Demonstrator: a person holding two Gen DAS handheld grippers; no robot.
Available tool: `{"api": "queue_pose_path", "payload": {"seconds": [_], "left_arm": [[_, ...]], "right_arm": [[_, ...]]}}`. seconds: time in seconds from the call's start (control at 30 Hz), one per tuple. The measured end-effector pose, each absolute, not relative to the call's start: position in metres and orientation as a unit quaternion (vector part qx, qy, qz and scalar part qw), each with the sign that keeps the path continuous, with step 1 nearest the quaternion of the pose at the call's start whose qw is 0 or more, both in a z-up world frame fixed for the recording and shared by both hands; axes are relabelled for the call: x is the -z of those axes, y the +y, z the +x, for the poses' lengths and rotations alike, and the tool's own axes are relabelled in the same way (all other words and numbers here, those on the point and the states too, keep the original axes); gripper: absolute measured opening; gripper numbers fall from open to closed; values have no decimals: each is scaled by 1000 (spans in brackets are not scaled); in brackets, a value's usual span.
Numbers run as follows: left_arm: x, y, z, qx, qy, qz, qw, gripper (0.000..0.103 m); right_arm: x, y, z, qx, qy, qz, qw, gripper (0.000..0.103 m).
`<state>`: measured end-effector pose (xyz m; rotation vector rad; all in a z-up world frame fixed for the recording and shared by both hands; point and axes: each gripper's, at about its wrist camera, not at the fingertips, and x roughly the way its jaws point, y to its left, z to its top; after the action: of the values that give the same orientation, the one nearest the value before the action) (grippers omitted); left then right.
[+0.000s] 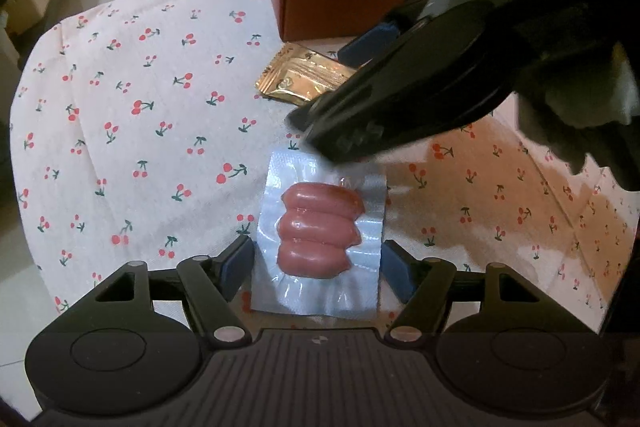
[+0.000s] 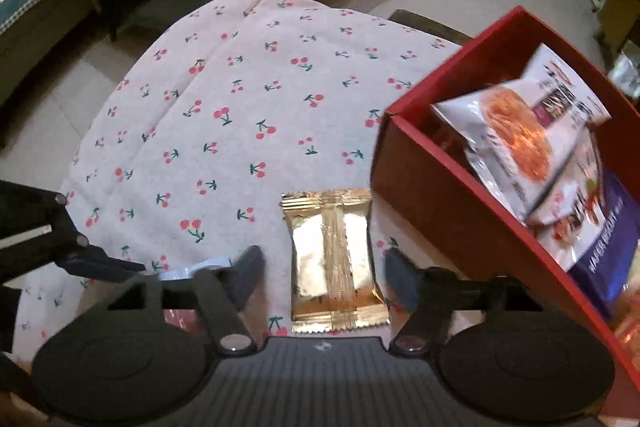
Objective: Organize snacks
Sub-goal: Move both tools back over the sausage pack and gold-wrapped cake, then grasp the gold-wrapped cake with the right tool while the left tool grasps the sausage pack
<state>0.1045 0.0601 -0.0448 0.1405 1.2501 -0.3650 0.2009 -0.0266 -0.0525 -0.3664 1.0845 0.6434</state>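
Your L hand-held gripper (image 1: 316, 267) is apart, pads flanking the vacuum-packed sausages (image 1: 320, 227) flat on the cherry-print tabletop (image 1: 140, 107). Your R hand-held gripper (image 2: 324, 267) is apart too, w/ the gold snack packet (image 2: 334, 259) between its fingers. Red box (image 2: 440, 195) of snacks at 2 o'clock.

The cloth (image 1: 140, 87) on the table is soft and matt, white with little red cherries printed on it. The sausage pack (image 1: 320, 227) is clear, shiny plastic, pulled tight over smooth pink sausages. The gold packet (image 2: 336, 259) is glossy foil with crinkled ends. The red box (image 2: 448, 195) looks like matt card. The bags (image 2: 516, 139) inside it are shiny plastic. The fingers (image 1: 236, 267) have dull blue pads on black plastic.
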Motion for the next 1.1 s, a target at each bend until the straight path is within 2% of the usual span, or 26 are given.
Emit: {"api": "queue_pose_path", "payload": {"seconds": [0.3,0.57,0.67,0.73,0.8,0.93,1.1], "left_arm": [[47,56,105,168,582,71,792,76],[51,44,110,150,569,95,803,86],[58,36,112,139,563,116,806,95],[60,35,112,135,563,112,807,97],[60,35,112,130,563,107,809,95],[54,29,107,131,558,103,813,76],[51,19,98,128,554,115,814,75]], "right_arm": [[45,-58,171,-283,526,-158,786,47],[47,-99,151,-236,536,-129,800,47],[54,-101,151,-229,534,-123,805,51],[55,-101,151,-230,527,-128,808,54],[55,-100,152,-230,526,-126,809,54],[52,-104,146,-227,525,-128,810,48],[51,-109,130,-220,524,-127,813,47]]}}
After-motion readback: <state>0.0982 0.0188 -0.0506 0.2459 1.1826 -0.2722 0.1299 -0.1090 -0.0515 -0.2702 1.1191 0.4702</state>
